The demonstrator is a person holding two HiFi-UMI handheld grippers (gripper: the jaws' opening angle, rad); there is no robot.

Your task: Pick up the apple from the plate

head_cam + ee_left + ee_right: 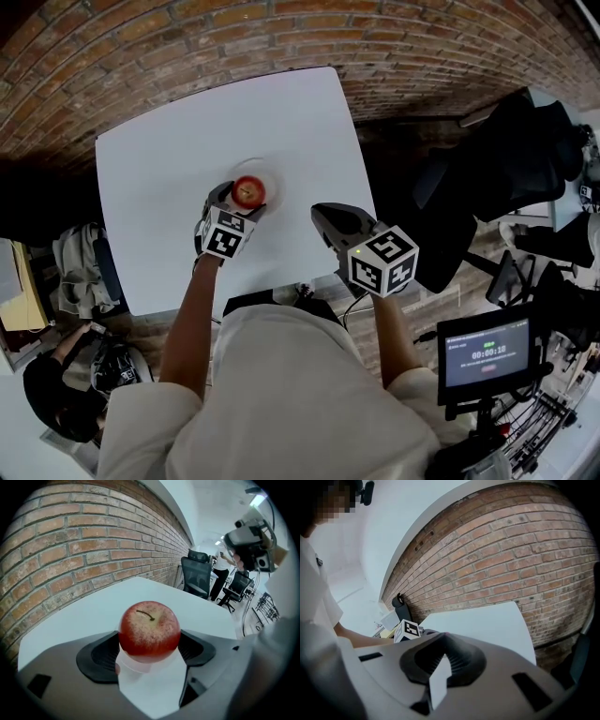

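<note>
At the centre of the head view, the apple [248,191] [150,631] is clasped by the left hand-held gripper [240,201] [149,645], both jaws being pressed against its sides. It is seen over the small pale plate [268,172] on the white worktop [169,159]; whether it rests on the plate cannot be judged. At right, near the worktop's edge, the right hand-held gripper [327,215] [440,660] is held empty, jaws drawn together.
</note>
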